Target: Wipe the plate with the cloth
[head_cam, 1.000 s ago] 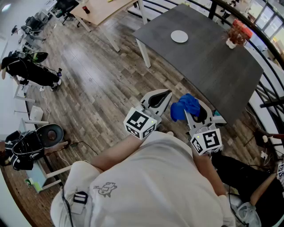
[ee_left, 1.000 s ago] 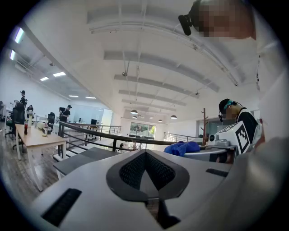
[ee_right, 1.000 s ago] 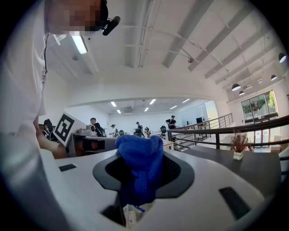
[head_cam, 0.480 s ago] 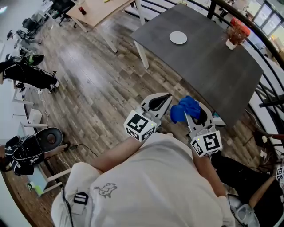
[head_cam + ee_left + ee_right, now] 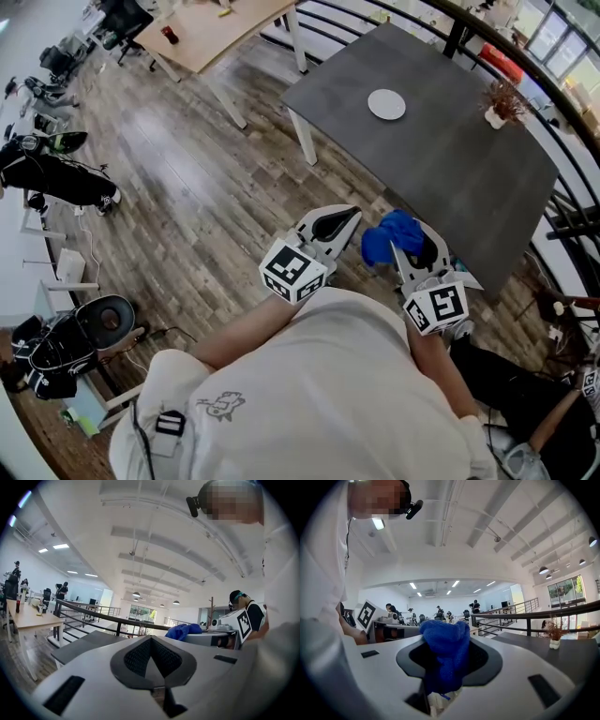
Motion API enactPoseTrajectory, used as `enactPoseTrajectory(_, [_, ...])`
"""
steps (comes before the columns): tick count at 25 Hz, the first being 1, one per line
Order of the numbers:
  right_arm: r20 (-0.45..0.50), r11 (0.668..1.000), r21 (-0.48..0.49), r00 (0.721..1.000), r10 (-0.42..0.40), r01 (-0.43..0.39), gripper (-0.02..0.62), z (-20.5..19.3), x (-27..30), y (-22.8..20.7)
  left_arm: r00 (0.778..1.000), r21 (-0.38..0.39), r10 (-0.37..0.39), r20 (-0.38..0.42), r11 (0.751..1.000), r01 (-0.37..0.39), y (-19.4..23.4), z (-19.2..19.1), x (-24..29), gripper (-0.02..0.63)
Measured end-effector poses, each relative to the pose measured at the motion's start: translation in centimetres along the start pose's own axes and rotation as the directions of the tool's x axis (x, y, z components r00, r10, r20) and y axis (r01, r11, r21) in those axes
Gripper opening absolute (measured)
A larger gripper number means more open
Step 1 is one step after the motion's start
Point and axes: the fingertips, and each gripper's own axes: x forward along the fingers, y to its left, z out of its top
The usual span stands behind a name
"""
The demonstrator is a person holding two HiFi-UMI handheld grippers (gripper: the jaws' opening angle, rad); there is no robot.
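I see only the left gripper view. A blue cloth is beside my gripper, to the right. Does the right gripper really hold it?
Observer: Yes. In the right gripper view, the right gripper is shut on the blue cloth.
Operator: Thank you. Where is the plate? I cannot find it.
Observer: The head view shows the white plate lying on the far part of the dark table, well apart from both grippers.
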Motion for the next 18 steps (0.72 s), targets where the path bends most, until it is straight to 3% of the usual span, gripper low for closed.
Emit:
enactPoseTrajectory(10, [0.015, 0.998, 0.015, 0.998, -0.065, 0.065, 0.137, 1.1, 8.4, -0.3, 0.998, 0.021, -0.048, -0.041, 0.999, 0.049, 8.5, 1.7, 0.9, 0.003])
enactPoseTrajectory(18, [0.001, 0.996, 0.038, 0.997, -0.082, 0.082, 0.137, 0.7, 10.9, -6.0, 0.997, -0.009, -0.045, -0.06, 0.999, 0.045, 11.4, 1.4, 6.5, 0.003])
